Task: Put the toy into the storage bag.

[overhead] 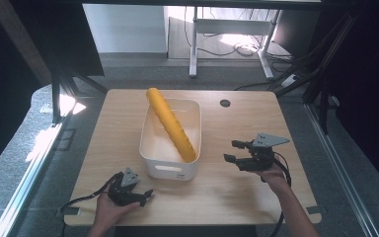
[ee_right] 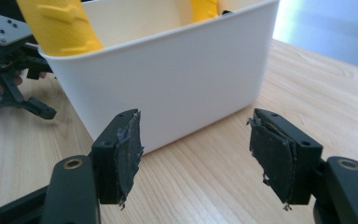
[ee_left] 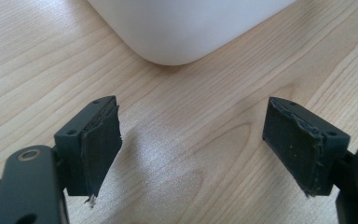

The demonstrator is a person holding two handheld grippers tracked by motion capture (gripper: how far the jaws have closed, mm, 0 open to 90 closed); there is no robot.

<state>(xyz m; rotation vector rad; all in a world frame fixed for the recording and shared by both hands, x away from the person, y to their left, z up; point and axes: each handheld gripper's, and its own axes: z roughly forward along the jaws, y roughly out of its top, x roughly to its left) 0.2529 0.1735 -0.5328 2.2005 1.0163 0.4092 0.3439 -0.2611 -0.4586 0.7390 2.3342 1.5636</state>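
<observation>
A long yellow ribbed roll lies slantwise in a white bin at the table's middle, its far end sticking out over the back rim. My left gripper rests low by the bin's near left corner, open, nothing between its pads; the bin's rounded corner is just ahead. My right gripper hovers to the right of the bin, open and empty, facing the bin's side wall. Above the rim the yellow roll shows, and the left gripper lies beyond at the left.
The wooden table has a round cable hole at the back right. Bare wood lies on both sides of the bin. Behind the table stand white desk legs and floor cables; dark frame struts flank both sides.
</observation>
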